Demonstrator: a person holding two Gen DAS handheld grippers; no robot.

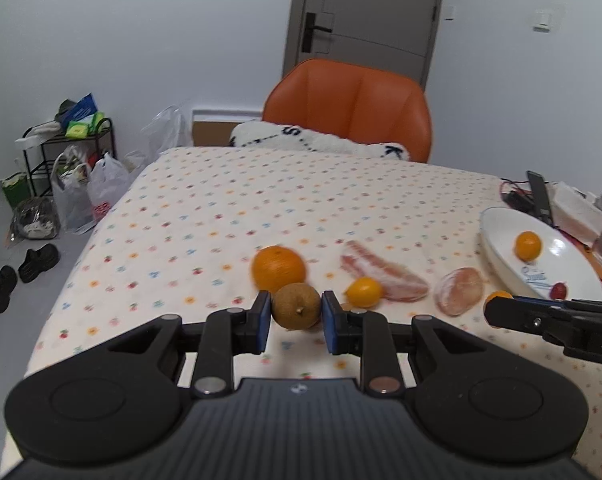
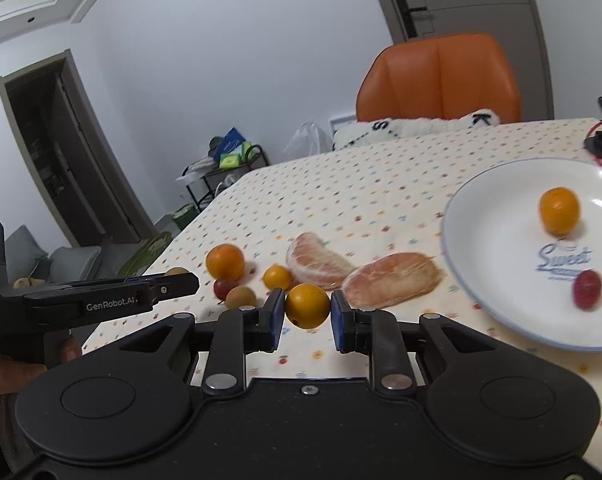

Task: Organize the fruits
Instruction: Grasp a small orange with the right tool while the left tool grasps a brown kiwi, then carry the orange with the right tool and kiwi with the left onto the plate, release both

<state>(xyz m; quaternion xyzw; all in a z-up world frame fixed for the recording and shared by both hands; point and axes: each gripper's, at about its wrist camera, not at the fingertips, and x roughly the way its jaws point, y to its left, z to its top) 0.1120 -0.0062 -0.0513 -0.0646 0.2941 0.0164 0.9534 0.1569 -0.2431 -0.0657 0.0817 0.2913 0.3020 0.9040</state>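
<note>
On the near part of the counter (image 1: pixel 205 200), covered in a dotted cloth, the loose fruit lies in a row, with the white plate (image 2: pixel 497 292) to the right of it. The right gripper (image 2: pixel 307 307) has its blue pads pressed on either side of a small round orange kumquat (image 2: pixel 307 305); it seems raised just off the cloth, though I cannot tell for sure. The left gripper (image 1: pixel 295 312) is closed in the same way on a brown longan (image 1: pixel 295 311), round and dull-skinned with a small stem nub facing the camera.

The relation that counts is the plate's bearing: it lies to the right and a little farther than the held kumquat, near the right gripper and well apart from the left one. Both held fruits are near-round, so no long axis matters for setting them down. The right hand is likely the one to deliver first.

The plate already holds another kumquat (image 2: pixel 559 210) and a small red fruit (image 2: pixel 587 289). On the cloth lie a larger orange (image 1: pixel 278 268), two peeled pomelo segments (image 2: pixel 393 278), and more small fruit.
</note>
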